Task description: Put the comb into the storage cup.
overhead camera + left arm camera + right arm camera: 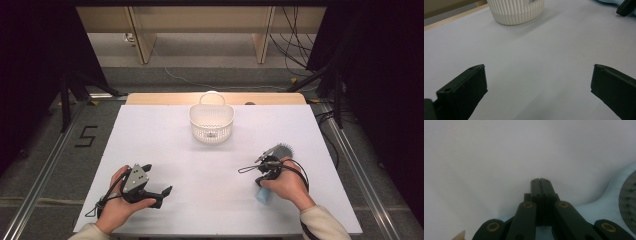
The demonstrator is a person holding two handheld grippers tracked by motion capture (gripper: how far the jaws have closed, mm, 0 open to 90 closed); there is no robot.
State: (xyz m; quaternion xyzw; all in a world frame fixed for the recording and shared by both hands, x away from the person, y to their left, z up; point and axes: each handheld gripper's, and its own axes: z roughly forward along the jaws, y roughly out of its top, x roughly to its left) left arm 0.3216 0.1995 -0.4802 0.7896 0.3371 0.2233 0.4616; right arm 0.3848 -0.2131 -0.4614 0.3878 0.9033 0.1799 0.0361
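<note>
1. High view: a light-blue hairbrush (272, 167) lies near the right edge of the worktop (165, 150), handle toward the near edge and bristle head toward the far edge. The right gripper (245, 170) hangs over the middle of the brush, its closed tips pointing toward the worktop's centre, past the brush; it holds nothing. A white basket (212, 121) stands at the middle of the far edge, well apart from the brush, its mouth upward, probably set there to receive it. The left gripper (162, 192) rests near the near-left corner, well apart from both, seemingly waiting.

2. Left gripper view: the left gripper (537, 75) has its jaws spread wide with bare worktop (536, 50) between them. The basket (515, 11) stands ahead at the far edge.

3. Right gripper view: the right gripper (541, 181) has its jaws pressed together on nothing. The hairbrush (616, 195) lies just beside it at the lower right, bristle pad at the frame's edge, so the jaws would have to spread and swing over it to grasp.
</note>
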